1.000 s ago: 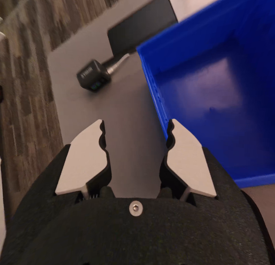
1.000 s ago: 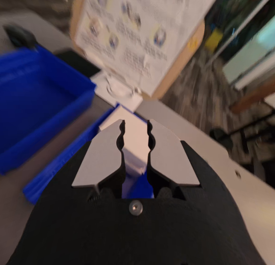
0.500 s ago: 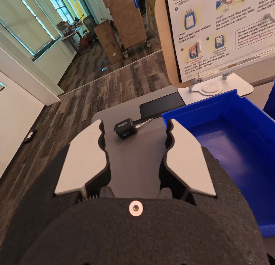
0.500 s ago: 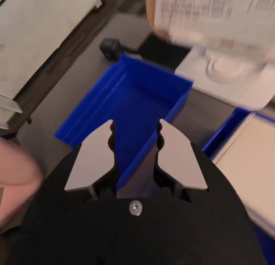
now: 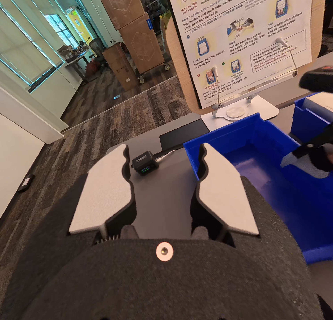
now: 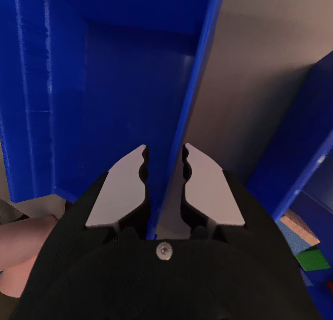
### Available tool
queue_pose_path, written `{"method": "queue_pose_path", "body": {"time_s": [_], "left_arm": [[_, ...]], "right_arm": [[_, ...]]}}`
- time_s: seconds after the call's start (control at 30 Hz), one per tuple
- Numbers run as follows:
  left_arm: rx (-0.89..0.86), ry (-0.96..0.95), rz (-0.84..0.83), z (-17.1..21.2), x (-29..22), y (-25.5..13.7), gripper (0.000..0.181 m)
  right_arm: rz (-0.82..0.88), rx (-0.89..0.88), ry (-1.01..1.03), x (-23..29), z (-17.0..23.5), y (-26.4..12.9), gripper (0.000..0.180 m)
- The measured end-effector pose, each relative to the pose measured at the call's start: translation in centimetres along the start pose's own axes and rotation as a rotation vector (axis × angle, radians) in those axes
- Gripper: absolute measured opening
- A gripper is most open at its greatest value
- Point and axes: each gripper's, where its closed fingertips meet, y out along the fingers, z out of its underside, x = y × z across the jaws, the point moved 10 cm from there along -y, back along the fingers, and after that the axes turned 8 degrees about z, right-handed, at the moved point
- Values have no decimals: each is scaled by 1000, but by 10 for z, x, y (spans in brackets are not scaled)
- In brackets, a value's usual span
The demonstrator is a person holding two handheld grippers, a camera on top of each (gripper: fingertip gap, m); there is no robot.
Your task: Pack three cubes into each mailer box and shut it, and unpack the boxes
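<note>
Room: dark wood-pattern floor (image 5: 100, 135) runs past your grey tabletop (image 5: 162, 190); stacked brown cardboard cartons (image 5: 133, 32) stand far back near the windows.
Empty bin: your open-topped blue plastic bin (image 5: 221, 142) sits on the tabletop with nothing in it; in the right wrist view its long axis runs away from the camera, and its right wall (image 6: 189, 99) slants up through the picture.
Left tool: your left tool (image 5: 163, 150) is spread wide and grips nothing, above bare tabletop just beside the bin's left corner.
Right tool: your right tool (image 6: 165, 146) is parted and empty, its two fingers straddling the bin's right wall, one inside, one outside; whether they touch it you cannot tell.
Second bin: another blue plastic bin (image 6: 288, 140) stands to the right, apart from the first; a white flat mailer box (image 5: 322, 100) lies in it toward the far end.
Cubes: a tan-topped block (image 6: 299, 229) and a green cube (image 6: 311, 261) lie in that second bin's near end, blurred.
Other items: small black device with green lights (image 5: 145, 162) left of the empty bin; white printed instruction sheet on a stand (image 5: 239, 41) behind it.
</note>
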Motion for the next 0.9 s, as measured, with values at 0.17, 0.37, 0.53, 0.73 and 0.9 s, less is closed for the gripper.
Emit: {"method": "queue_pose_path", "body": {"time_s": [0.17, 0.37, 0.53, 0.73, 0.9], "left_arm": [[-10, 0, 30, 0, 0, -8, 73], [-16, -25, 66, 0, 2, -11, 72], [4, -35, 76, 2, 3, -17, 72], [-44, -55, 83, 0, 3, -37, 72], [-105, -92, 97, -2, 0, -58, 74]], "right_arm": [[77, 59, -50, -3, -7, 20, 19], [146, 100, -129, -2, -13, 24, 11], [132, 119, -94, 1, -17, 22, 7], [131, 176, -134, 9, -33, -5, 6], [90, 210, -209, 7, -51, -69, 7]]}}
